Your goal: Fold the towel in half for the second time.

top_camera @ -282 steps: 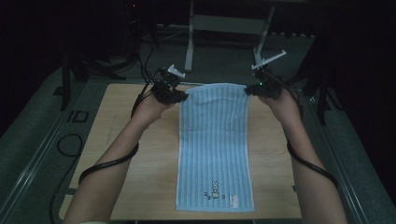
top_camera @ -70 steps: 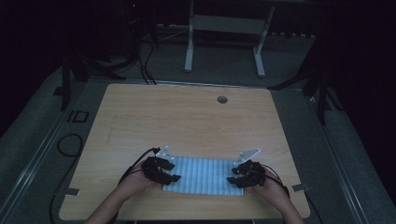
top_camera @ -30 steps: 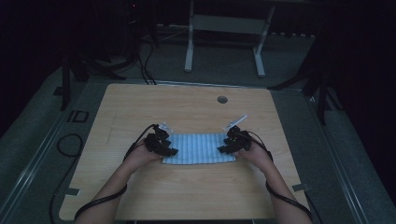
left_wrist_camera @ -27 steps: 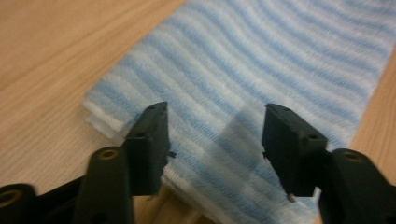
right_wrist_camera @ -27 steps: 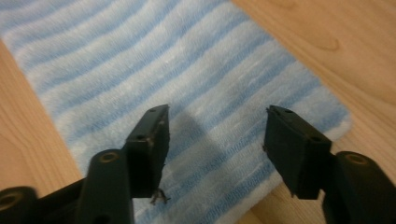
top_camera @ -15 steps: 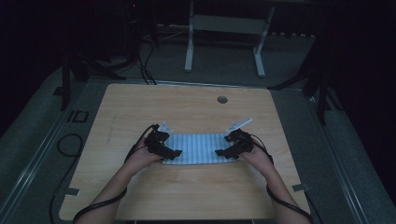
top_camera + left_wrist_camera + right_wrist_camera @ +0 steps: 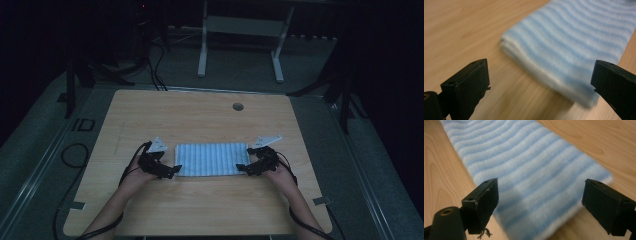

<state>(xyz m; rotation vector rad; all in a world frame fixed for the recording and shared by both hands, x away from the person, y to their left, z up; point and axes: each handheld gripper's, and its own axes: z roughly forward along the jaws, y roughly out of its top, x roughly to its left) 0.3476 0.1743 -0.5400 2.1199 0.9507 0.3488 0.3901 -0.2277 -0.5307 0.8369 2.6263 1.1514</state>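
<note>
Here the folded blue-striped towel (image 7: 212, 159) lies flat on the wooden table (image 7: 200, 115), near its front edge. The left gripper (image 7: 173, 170) and right gripper (image 7: 242, 169) flank its ends, jaws just spread wide, holding nothing.

Folded towel (image 7: 212, 159) lying flat on the table (image 7: 200, 117), nearer the person's edge than the far edge. Left gripper (image 7: 172, 171) just beside the towel's left end; right gripper (image 7: 241, 169) just beside its right end. A round cable hole (image 7: 238, 106) sits behind the towel, near the table's far edge. Beyond the table stands a frame (image 7: 240, 40) on the floor.
</note>
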